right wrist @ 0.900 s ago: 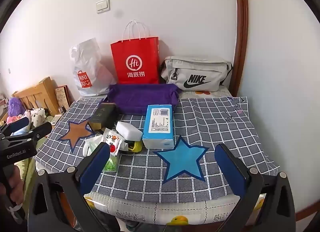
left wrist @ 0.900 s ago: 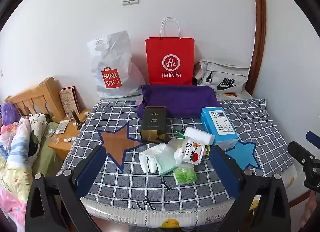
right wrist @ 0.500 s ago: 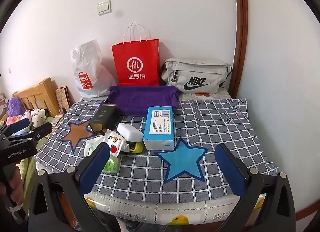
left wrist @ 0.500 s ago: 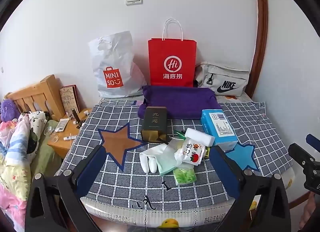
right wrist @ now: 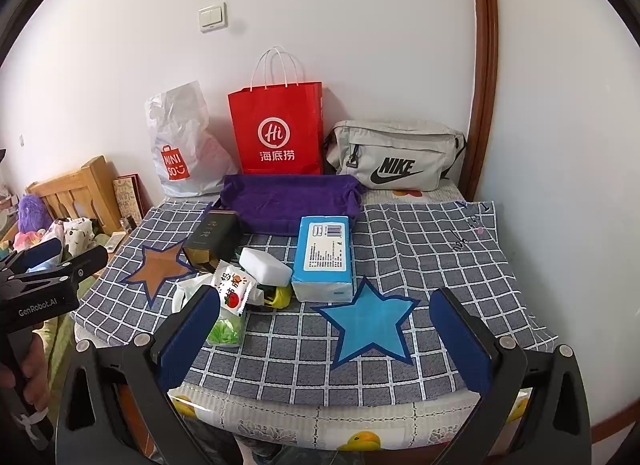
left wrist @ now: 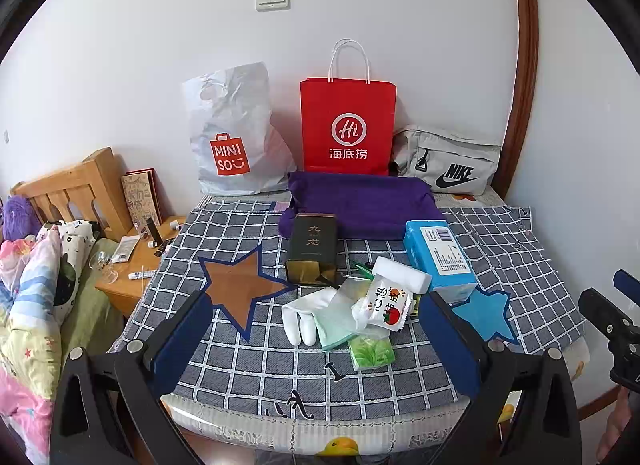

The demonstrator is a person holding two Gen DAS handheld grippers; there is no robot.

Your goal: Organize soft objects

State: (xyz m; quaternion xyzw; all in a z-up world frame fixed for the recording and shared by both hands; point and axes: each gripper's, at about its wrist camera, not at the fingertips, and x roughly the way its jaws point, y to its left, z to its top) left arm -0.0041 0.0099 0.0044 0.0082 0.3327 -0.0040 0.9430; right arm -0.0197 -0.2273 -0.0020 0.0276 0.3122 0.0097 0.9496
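A heap of small items lies mid-table on the checked cloth (left wrist: 256,365): a white glove (left wrist: 298,315), a green cloth (left wrist: 334,331), a tomato snack packet (left wrist: 386,303), a green tissue pack (left wrist: 370,353), a white sponge block (left wrist: 402,273) and a blue tissue pack (left wrist: 438,255). Behind them are a dark box (left wrist: 314,247) and a folded purple towel (left wrist: 360,203). My left gripper (left wrist: 315,299) hovers open before the heap, touching nothing. My right gripper (right wrist: 325,292) hangs open above the blue star (right wrist: 366,323), also holding nothing.
A white Miniso bag (left wrist: 234,133), a red paper bag (left wrist: 348,129) and a grey Nike bag (left wrist: 450,165) lean on the back wall. A brown star (left wrist: 240,285) marks the cloth's left. A bed (left wrist: 36,265) and wooden nightstand (left wrist: 132,265) stand left.
Both views have drifted only slightly. Nothing on the table has moved, and both grippers remain wide open.
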